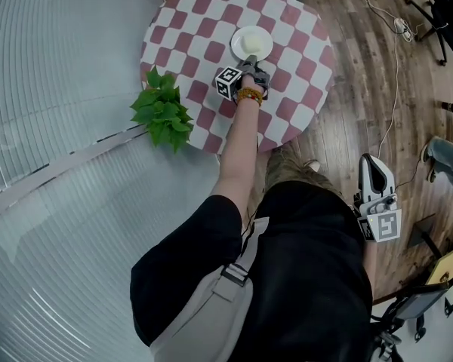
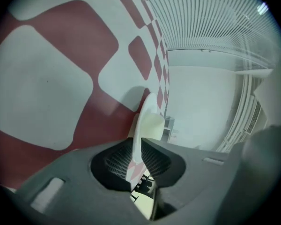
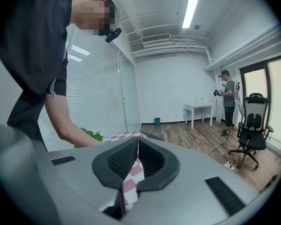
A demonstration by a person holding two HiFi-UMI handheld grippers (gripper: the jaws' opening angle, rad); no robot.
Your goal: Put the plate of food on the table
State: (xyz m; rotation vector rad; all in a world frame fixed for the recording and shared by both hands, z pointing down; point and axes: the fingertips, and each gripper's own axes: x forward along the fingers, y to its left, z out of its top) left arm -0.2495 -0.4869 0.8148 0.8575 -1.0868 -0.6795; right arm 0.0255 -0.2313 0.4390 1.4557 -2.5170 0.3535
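A white plate (image 1: pixel 251 42) with pale food on it is over the far middle of the round red-and-white checked table (image 1: pixel 287 111). My left gripper (image 1: pixel 251 62) reaches across the table and is shut on the plate's near rim. In the left gripper view the plate (image 2: pixel 141 121) stands edge-on between the jaws of the left gripper (image 2: pixel 139 148), with the pale food (image 2: pixel 155 126) on one side and a shadow on the cloth beside it. Whether it touches the cloth I cannot tell. My right gripper (image 1: pixel 373 169) hangs by my side over the wooden floor, shut and empty, as the right gripper view (image 3: pixel 137 143) shows.
A green leafy plant (image 1: pixel 162 110) sits at the table's left edge. A ribbed glass wall runs along the left. Cables and an office chair (image 1: pixel 447 6) lie on the floor to the right. Another person (image 3: pixel 229 97), a white table (image 3: pixel 199 110) and a chair (image 3: pixel 253 125) stand far off.
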